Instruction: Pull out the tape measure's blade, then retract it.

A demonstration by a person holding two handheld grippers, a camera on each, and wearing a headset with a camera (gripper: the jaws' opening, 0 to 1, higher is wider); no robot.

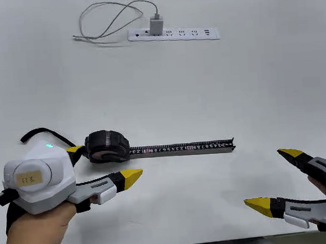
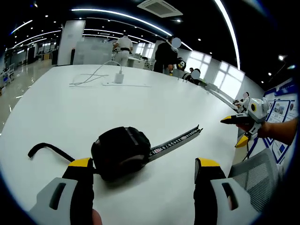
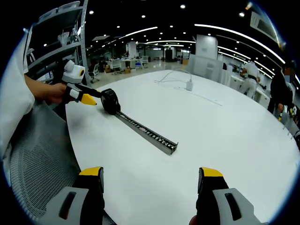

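Nearest, by the front right edge of the surface, the right tongs [image 1: 262,177] gape wide and hold nothing, well apart from the blade's hooked end. By the front left edge the left tongs [image 1: 107,161] are also spread wide, one jaw on each side of the tape measure [image 1: 106,146] without clamping it. Whether the far jaw touches the case I cannot tell.

The case lies on the surface with its blade [image 1: 181,148] drawn out flat to the right, along the front edge, and a black strap [image 1: 39,132] trails off to the left.

The pull-out looks done and the retraction is the step in hand. The next move likely calls for the left tongs to close on the case and steady it, while the right tongs guide the hook back, slowly so the blade does not whip.

Far back lies a power strip [image 1: 174,34] with a charger and cable.
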